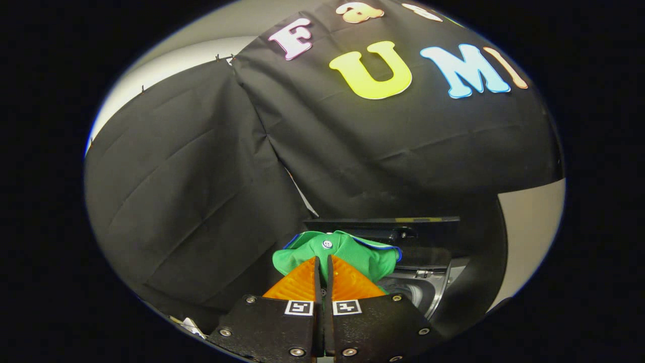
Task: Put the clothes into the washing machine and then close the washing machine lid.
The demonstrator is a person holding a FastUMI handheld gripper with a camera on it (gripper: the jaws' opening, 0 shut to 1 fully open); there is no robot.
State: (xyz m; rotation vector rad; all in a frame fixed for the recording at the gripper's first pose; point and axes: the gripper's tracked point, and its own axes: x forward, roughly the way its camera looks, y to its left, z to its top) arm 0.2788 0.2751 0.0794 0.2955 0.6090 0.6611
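Black cloth hangs as the booth's wall behind the work area, with a pale wall surface beside and above it.

Gripper view. The tool (323, 264) has its two fingers drawn almost together, with only a thin gap between the tips. Both fingers press on a fold of the green knitted garment with a blue-edged collar and a small pale button (347, 252), so the tool has the garment clamped. The garment bunches around and just ahead of the fingertips and appears to hang clear of any support.

Beyond and below the garment, to the right of the fingers, lies the dark top-loading washing machine (473, 282). Its grey drum opening (410, 292) shows just past the right finger. The raised black lid (393, 224) stands behind the garment, at the far side of the opening.

Step in hand, as judged: carrying the garment over the drum for release.

Procedure advice:
1. Maintain the clamp until the bulk of the garment is above the drum opening, not above the rim.
2. Lower the tool so the hanging cloth enters the drum first.
3. Part the fingers only when no fold drapes over the rim; a trapped edge would likely stop the lid seating.
4. Keep clear of the raised lid during the approach.
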